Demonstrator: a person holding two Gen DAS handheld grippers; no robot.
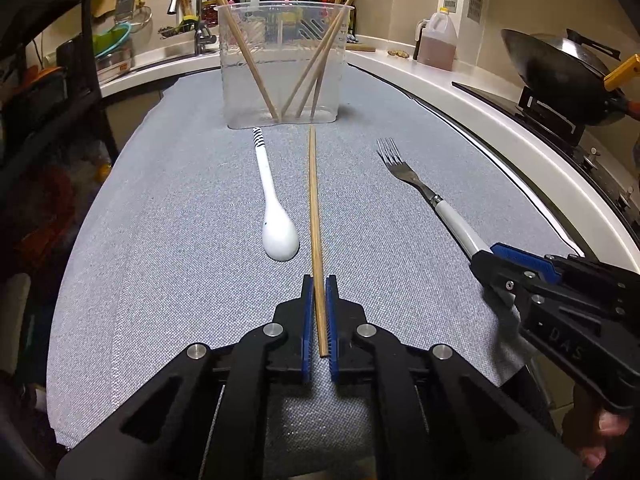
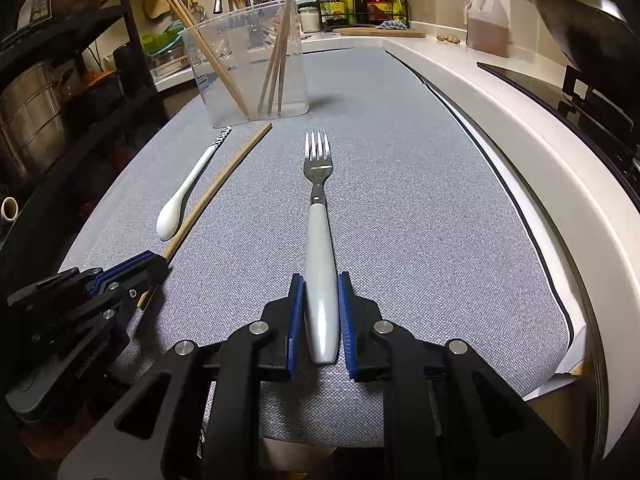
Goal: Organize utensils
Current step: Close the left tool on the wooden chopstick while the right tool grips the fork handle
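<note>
Chopstick first — we've got the left gripper clamped on its near end, ribbed blue pads tight against the thin, straight wooden stick. Its long axis runs straight away from us toward the clear plastic cup, far tip just short of the cup's base. Over on the right gripper we're gripping the fork by its smooth, glossy white handle, metal tines pointing away toward the cup too. Both lie flat on the gray woven mat.

Just left of the chopstick sits a white ceramic spoon, bowl toward us, striped handle tip near the cup. Inside the cup several more chopsticks lean against the walls. Plenty of bare mat between fork and chopstick — the mat's right edge runs along the white counter.
</note>
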